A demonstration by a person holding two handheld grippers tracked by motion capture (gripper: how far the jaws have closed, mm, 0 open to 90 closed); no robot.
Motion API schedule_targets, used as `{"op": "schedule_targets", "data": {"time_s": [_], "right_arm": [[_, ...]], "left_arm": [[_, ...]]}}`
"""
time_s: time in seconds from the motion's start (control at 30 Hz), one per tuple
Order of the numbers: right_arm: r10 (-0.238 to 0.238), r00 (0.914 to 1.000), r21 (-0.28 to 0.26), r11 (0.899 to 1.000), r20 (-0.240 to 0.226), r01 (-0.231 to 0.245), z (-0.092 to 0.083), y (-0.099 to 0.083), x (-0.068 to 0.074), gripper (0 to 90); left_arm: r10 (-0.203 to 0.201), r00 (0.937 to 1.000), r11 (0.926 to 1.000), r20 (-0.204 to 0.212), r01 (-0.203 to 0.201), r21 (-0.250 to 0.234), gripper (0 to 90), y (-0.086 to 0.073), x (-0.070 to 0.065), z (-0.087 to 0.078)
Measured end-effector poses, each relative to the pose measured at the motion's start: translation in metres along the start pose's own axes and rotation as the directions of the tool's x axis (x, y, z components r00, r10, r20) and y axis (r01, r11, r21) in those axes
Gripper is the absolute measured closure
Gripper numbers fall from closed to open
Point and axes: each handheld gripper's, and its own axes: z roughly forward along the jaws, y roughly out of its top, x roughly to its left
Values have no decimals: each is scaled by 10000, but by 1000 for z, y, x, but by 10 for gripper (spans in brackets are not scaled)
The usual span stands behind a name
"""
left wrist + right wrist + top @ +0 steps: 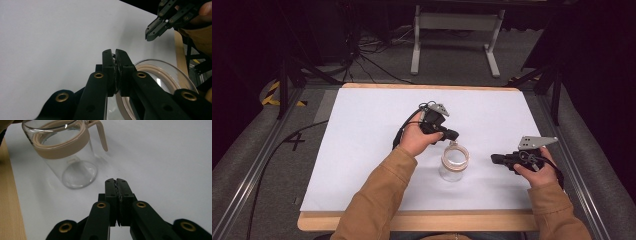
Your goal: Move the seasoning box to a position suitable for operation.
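The jar stands on the table, between the left gripper and right gripper.

Clear glass jar, beige collar, upright, open, on white mat near front edge.

Glossy clear glass jar — matt white tabletop.

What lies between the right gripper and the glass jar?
Nothing: bare white table sheet separates the right gripper from the glass jar, clearest in the right gripper view.
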Motion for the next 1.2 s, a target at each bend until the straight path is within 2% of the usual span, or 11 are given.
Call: {"op": "schedule_targets", "data": {"time_s": [0.17,0.4,0.57,0.63,0.73,1.2], "right_arm": [[-226,9996,-20,9997,-140,226,2,4,6,891],[-471,9982,-156,9988,-363,465,2,11,14,892],[-703,9952,-295,9972,-675,684,0,18,23,897],[-810,9937,-273,9965,-773,791,1,20,26,898],[-965,9912,-219,9953,-907,948,3,22,32,899],[-1277,9847,-109,9918,-1182,1273,9,27,42,900]], "left_arm": [[-82,10000,9999,33,82,-142,876,-2,2,0],[-151,9999,9998,68,152,-95,876,-2,2,-1],[-289,9995,9995,88,290,-93,877,-2,2,-1],[-327,9994,9994,103,328,-94,876,-2,3,-1],[-591,9981,9982,149,591,-40,875,-1,3,-1],[-701,9974,9975,180,700,33,875,0,4,0]]}}
